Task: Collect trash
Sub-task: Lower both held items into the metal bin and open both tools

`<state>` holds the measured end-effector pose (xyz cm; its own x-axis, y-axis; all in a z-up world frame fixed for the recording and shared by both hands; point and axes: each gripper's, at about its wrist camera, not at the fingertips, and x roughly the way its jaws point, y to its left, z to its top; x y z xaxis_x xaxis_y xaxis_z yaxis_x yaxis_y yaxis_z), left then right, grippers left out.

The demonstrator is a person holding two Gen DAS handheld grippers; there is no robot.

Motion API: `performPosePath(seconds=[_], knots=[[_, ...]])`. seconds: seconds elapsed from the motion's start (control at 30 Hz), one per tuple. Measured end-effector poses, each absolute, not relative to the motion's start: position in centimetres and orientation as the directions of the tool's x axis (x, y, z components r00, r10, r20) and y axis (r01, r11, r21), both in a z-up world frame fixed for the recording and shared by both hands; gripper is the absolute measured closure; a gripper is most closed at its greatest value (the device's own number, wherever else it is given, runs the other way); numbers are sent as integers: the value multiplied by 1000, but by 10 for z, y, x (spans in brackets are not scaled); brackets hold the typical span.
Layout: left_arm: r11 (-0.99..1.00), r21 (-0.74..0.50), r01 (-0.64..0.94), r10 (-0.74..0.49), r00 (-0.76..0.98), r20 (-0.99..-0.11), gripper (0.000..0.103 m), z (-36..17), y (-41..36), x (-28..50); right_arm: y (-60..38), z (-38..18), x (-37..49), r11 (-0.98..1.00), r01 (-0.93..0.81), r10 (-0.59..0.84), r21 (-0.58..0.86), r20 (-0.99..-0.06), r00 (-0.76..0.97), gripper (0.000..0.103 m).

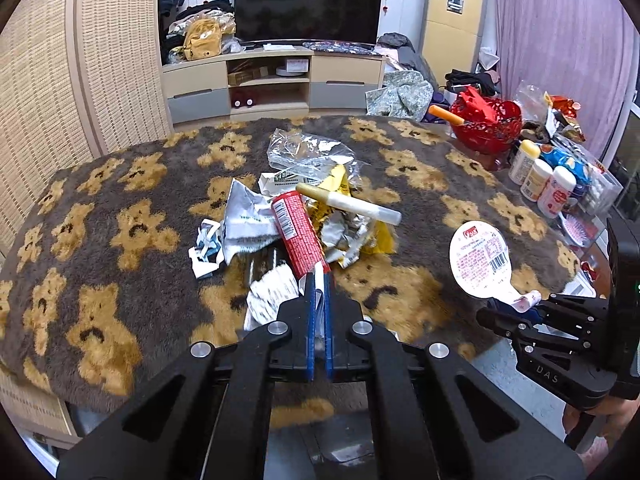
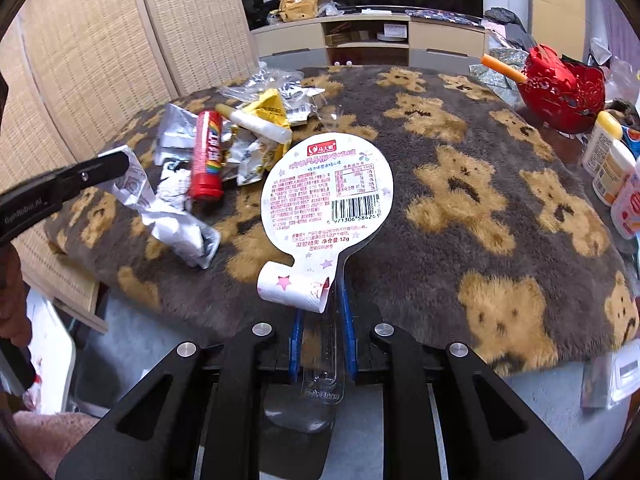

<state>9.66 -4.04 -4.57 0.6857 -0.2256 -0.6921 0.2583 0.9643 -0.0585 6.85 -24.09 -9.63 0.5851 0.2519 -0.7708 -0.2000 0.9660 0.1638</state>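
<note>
Red bowl [image 1: 486,128], white bottles [image 1: 538,178], television [image 1: 306,4], beyond trash pile [image 1: 304,208].

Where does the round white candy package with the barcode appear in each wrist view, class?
Left wrist view: the round white candy package sits at right, held by the right gripper.
Right wrist view: the package fills the centre, above the gripper's blue fingers.
Shared landmark: the red cylindrical tube in the trash pile.

A bear-patterned fleece blanket [image 1: 120,216] covers the worktop, bearing a heap of crumpled wrappers [image 1: 256,220], a red tube [image 2: 207,156] and a red basket [image 2: 564,92].
</note>
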Motion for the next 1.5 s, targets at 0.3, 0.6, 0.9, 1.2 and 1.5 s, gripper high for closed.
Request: performPosePath(seconds=[0.3,0.6,0.9,1.2,1.5], knots=[[959,-69,276,-251,709,-658,101,-38,-39,23,-226,-83,6,950,-225,311,217,-728,611,85],[954,-93,284,-263,646,-717,102,-88,-41,-37,-204,-130,-35,936,-235,349,263,-790,504,85],[949,-99,300,-251,523,-815,101,-155,-46,-42,-198,-189,-34,948,-166,315,273,-883,348,85],[945,-166,283,-271,391,-879,101,-212,-52,-20,-193,-226,-12,955,-126,294,269,-918,268,83],[949,-177,260,-258,318,-912,87,-241,-58,-4,-213,-233,-2,962,-73,272,262,-923,272,62]])
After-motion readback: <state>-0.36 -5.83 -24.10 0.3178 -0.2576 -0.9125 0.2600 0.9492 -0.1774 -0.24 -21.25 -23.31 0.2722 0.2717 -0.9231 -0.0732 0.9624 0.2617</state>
